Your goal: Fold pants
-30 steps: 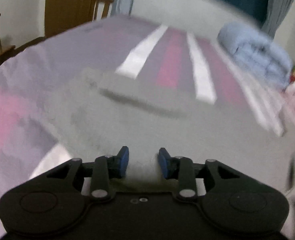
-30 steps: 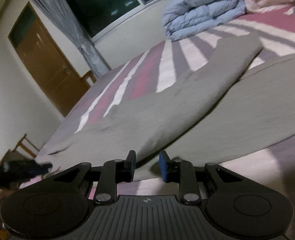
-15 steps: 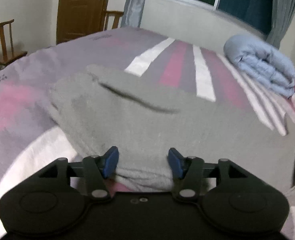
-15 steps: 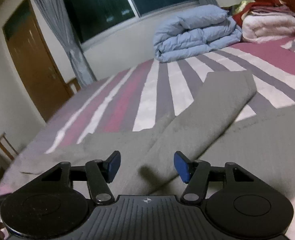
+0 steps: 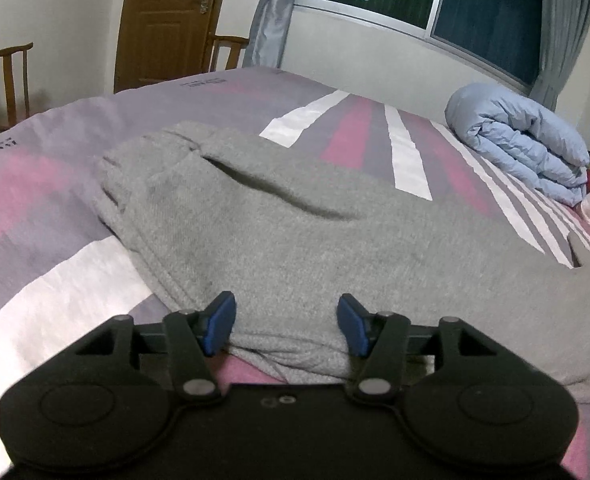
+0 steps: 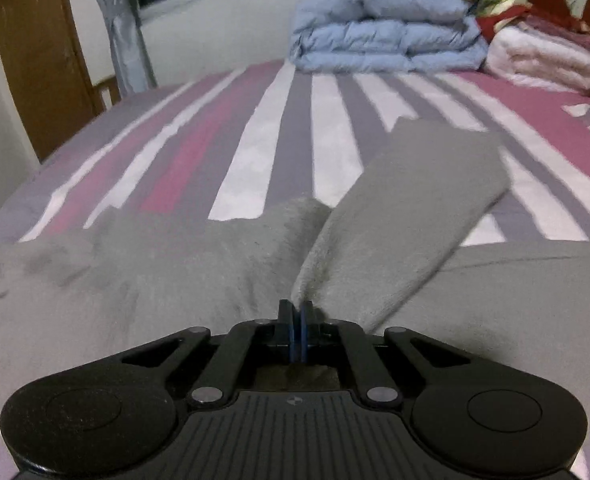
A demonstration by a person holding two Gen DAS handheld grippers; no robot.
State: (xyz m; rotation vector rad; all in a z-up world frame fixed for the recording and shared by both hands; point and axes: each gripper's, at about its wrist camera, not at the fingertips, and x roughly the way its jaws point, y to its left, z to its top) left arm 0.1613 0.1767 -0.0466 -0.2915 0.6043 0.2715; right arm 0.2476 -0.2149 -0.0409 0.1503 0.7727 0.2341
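Grey sweatpants lie across the striped bed, waistband to the left, with a pocket slit showing on top. My left gripper is open at the near edge of the waist; grey cloth lies between its blue pads, which stand clear of it. In the right wrist view the pants spread out ahead, and one leg lies folded over, pointing away to the right. My right gripper is shut, and creases in the cloth run to its tips at the base of that leg.
A folded blue duvet and a stack of pink and white blankets sit at the far end of the bed. Beyond the bed's left side stand wooden chairs and a brown door.
The left jaws widened and came down onto the waist edge. The right jaws opened wide, then shut on the cloth, as that hand swung round to face the duvet.
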